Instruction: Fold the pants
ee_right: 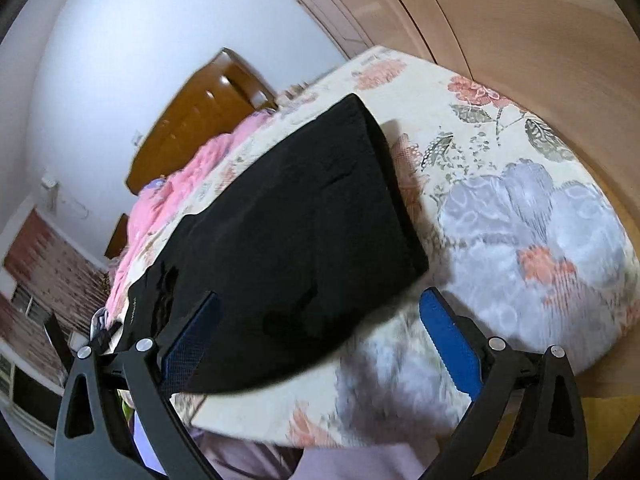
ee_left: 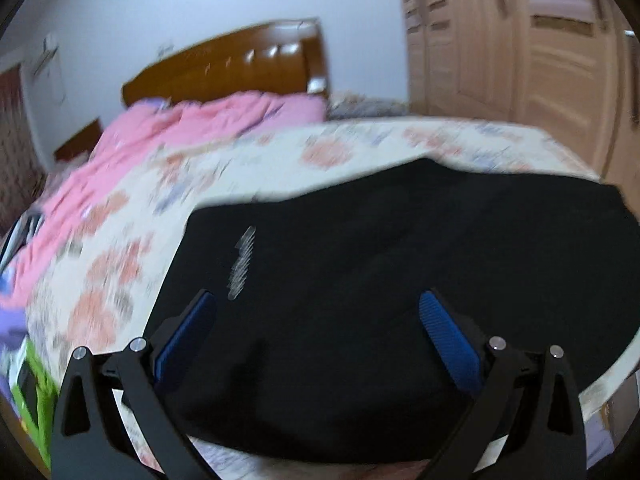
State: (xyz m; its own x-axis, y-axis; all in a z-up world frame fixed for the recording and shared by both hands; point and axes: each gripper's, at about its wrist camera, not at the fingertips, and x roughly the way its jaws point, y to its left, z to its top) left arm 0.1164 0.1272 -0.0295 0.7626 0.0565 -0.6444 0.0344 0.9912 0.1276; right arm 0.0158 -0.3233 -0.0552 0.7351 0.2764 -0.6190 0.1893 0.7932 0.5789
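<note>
Black pants (ee_left: 380, 264) lie folded flat on the floral bedsheet (ee_left: 224, 168), with a small white print (ee_left: 242, 264) near their left edge. My left gripper (ee_left: 318, 300) hovers open above the near part of the pants, blue pads (ee_left: 450, 340) wide apart with nothing between them. In the right wrist view the same pants (ee_right: 288, 232) form a dark rectangle on the sheet (ee_right: 520, 208). My right gripper (ee_right: 320, 300) is open over the pants' near right corner, holding nothing.
A pink quilt (ee_left: 160, 136) is bunched toward the wooden headboard (ee_left: 232, 64). A light wooden wardrobe (ee_left: 520, 48) stands to the right of the bed. The bed's near edge (ee_right: 280, 428) and right edge drop to the floor. Green items (ee_left: 36, 392) lie at the lower left.
</note>
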